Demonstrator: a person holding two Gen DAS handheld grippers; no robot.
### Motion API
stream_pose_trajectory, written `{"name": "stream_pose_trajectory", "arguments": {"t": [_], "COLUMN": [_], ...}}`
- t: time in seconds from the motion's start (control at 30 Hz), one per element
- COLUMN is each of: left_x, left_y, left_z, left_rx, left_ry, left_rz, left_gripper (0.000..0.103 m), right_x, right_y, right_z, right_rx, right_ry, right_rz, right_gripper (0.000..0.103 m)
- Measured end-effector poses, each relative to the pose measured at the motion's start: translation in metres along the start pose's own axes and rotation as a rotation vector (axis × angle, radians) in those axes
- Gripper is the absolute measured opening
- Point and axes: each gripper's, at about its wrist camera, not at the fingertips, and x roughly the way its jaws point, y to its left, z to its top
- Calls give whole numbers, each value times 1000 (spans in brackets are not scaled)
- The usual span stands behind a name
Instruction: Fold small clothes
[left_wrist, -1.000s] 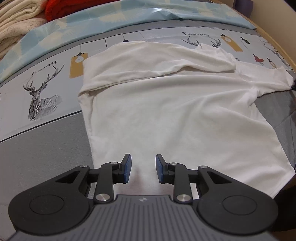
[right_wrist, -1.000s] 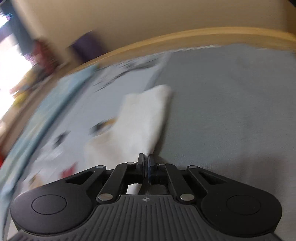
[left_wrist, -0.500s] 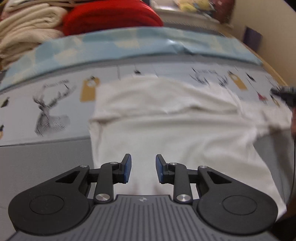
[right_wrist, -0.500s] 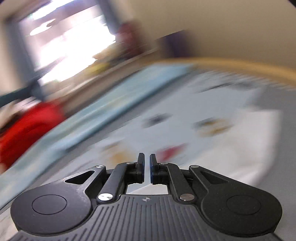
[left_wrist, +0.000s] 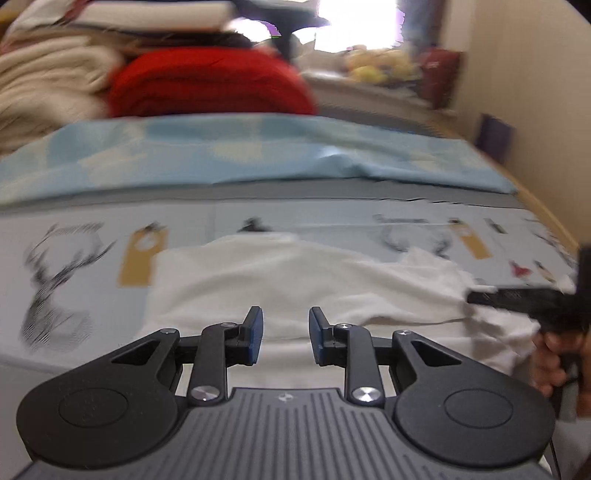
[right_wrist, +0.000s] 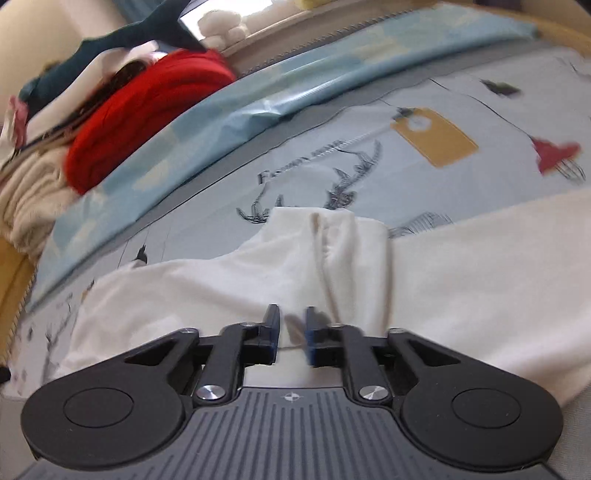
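A white T-shirt (left_wrist: 295, 280) lies on the printed bed sheet, its left sleeve folded in over the body. My left gripper (left_wrist: 286, 334) is open and empty, low over the shirt's near part. In the right wrist view the same shirt (right_wrist: 461, 266) fills the foreground, with its right sleeve (right_wrist: 343, 240) folded onto the body. My right gripper (right_wrist: 292, 328) is open just above the shirt, nothing between the fingers. It also shows in the left wrist view (left_wrist: 517, 299) at the shirt's right edge.
The sheet (left_wrist: 74, 258) carries deer and tag prints. A light blue quilt (left_wrist: 258, 155) runs along the far side. A red blanket (left_wrist: 207, 81) and cream blankets (left_wrist: 48, 81) are stacked behind it. A wooden bed edge (right_wrist: 14, 288) shows at left.
My right gripper carried the right sleeve in over the shirt, then opened and let it go. My left gripper moved lower and tilted up, staying open.
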Motion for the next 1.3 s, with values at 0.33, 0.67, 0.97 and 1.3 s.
{"name": "stream_pose_trajectory", "arguments": {"t": [0.33, 0.67, 0.97, 1.3], "left_x": [43, 52, 59, 54], "left_y": [-39, -26, -57, -65], "left_z": [-16, -12, -7, -1], "left_rx": [45, 21, 27, 37], "left_ry": [15, 43, 30, -99], "left_rz": [-137, -130, -289, -233], "left_gripper": [35, 35, 51, 8], "right_x": [-89, -6, -10, -34], "right_y": [71, -23, 7, 89], "right_z": [38, -1, 10, 19], "right_rx": [-25, 423, 400, 121], "right_ry": [-215, 30, -51, 67], "right_rz": [5, -109, 53, 516], "right_gripper": [3, 37, 3, 3]}}
